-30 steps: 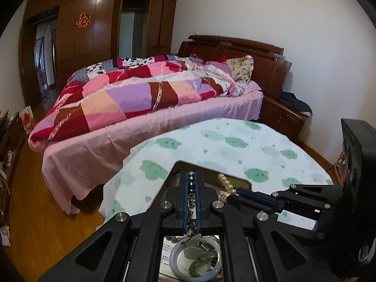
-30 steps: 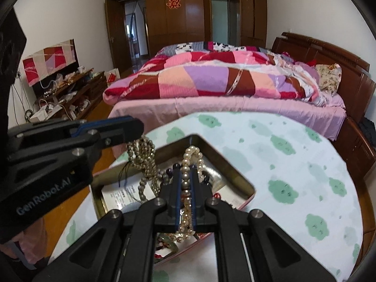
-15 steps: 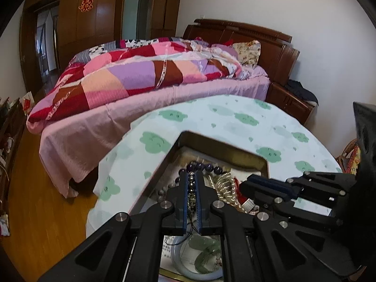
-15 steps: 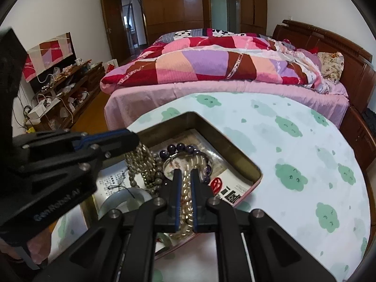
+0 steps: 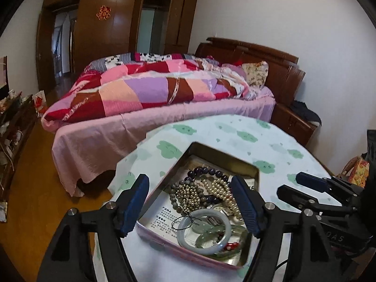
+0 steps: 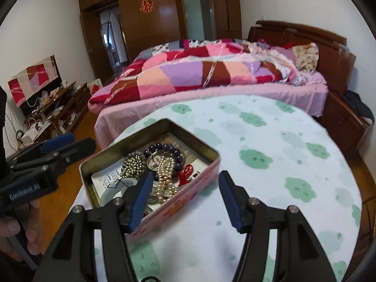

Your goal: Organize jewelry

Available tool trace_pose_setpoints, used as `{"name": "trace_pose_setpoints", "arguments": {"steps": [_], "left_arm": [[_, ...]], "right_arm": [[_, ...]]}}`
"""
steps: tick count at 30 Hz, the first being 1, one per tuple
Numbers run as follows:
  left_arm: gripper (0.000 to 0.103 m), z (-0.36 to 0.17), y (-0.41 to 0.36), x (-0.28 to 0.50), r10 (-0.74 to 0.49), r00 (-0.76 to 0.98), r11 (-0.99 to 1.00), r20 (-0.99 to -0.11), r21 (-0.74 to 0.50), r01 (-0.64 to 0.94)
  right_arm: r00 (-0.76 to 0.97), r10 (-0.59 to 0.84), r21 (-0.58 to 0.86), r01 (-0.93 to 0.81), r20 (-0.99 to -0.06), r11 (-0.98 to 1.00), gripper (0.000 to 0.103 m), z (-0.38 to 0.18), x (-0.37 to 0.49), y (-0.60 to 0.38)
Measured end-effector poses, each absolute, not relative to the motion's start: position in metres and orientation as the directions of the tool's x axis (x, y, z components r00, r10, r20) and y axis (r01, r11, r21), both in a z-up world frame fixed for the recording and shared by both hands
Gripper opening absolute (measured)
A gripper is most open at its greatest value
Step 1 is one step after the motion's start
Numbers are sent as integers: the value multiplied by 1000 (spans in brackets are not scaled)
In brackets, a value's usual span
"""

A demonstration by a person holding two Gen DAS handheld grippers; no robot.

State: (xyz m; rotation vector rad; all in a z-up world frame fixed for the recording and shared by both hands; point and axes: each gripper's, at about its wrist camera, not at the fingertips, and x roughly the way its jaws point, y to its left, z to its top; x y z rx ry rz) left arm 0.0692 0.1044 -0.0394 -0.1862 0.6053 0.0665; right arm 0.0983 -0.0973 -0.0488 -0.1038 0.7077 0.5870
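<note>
**A:** Where is the jewelry?

**B:** All of it lies in the pink tin (image 5: 164, 239) with its lid off, which sits on the round worktop (image 5: 246, 136) under a white cloth printed with green clouds. Inside, a dark purple bead bracelet (image 5: 206, 171) lies toward the far corner, a pearl strand (image 5: 221, 188) is heaped beside a pile of bronze-grey beads (image 5: 188, 193), and a pale jade bangle (image 5: 204, 231) rests at the near end on a printed paper sheet (image 5: 162, 216). A small red knotted piece (image 6: 186, 172) lies against the tin's right wall in the right wrist view.

**A:** And the left gripper (image 5: 190, 208)?

**B:** Its jaws are spread wide and hold nothing. They hang above the tin, one blue pad outside the tin's left wall, the other over the pearls on the right side.

**A:** The right gripper (image 6: 185, 199)?

**B:** Released as well, jaws wide apart and bare. Its left pad sits over the near part of the tin, above the pearls; its right pad is out over the cloth, past the tin's pink wall. In the left wrist view, it shows at the right edge (image 5: 315, 185), beside the tin.

**A:** What lies beyond?

**B:** A bed (image 6: 211, 75) with a patchwork quilt stands behind the worktop, and a dark wooden wardrobe (image 6: 164, 11) fills the far wall.
</note>
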Motion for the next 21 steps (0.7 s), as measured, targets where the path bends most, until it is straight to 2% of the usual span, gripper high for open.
{"name": "trace_pose_setpoints", "arguments": {"steps": [9,21], "left_arm": [[73,-15,99,52,-7,854,982,-520,-163,-92],[73,-15,100,48,6,856,983,-516,-156,-100]], "right_arm": [[674,490,66,-551,-553,832,67,-22,79,-102],[684,493,73,-545,-538,835,68,-21,79,-106]]}}
